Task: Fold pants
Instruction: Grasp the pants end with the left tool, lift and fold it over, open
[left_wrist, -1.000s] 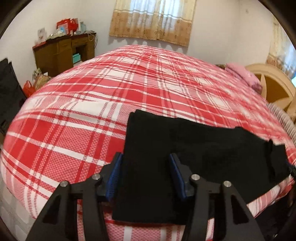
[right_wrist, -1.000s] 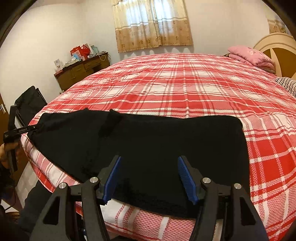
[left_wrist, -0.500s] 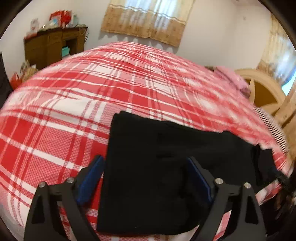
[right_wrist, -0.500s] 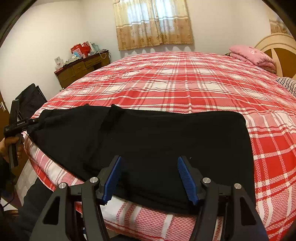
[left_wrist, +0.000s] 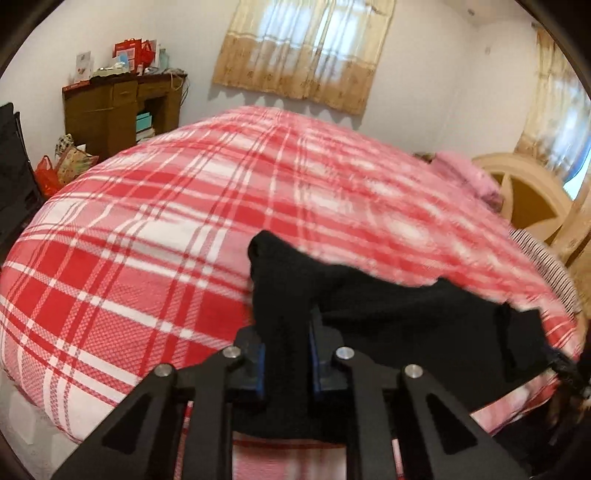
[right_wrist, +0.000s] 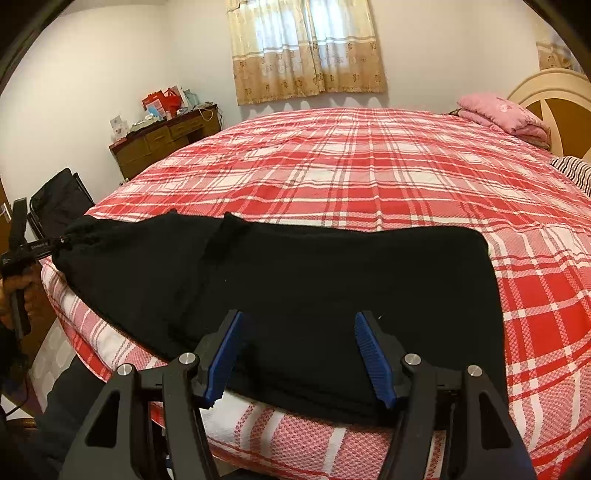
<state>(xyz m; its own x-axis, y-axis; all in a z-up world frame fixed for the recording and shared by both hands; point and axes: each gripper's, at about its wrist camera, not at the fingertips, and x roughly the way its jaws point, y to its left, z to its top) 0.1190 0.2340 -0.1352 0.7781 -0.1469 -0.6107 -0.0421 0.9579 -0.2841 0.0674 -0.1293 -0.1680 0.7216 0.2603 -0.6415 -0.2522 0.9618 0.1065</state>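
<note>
Left tongs (left_wrist: 286, 350) just clamped, lifting black pants (right_wrist: 314, 288), right tongs (right_wrist: 299, 354) agape, plaid bed (right_wrist: 369, 177)

Each hand-held gripper is built of matte black angular arms with triangular cut-outs, joined by round silver screw heads, and carries blue ribbed pads on the inner faces of its two fingers, as on the left hand-held gripper (left_wrist: 286, 360) and the right hand-held gripper (right_wrist: 299, 354). In the right wrist view the left one appears from the side as a slim black bar with a small white marking. A dark trouser leg (right_wrist: 70, 398) shows at the lower left.
</note>
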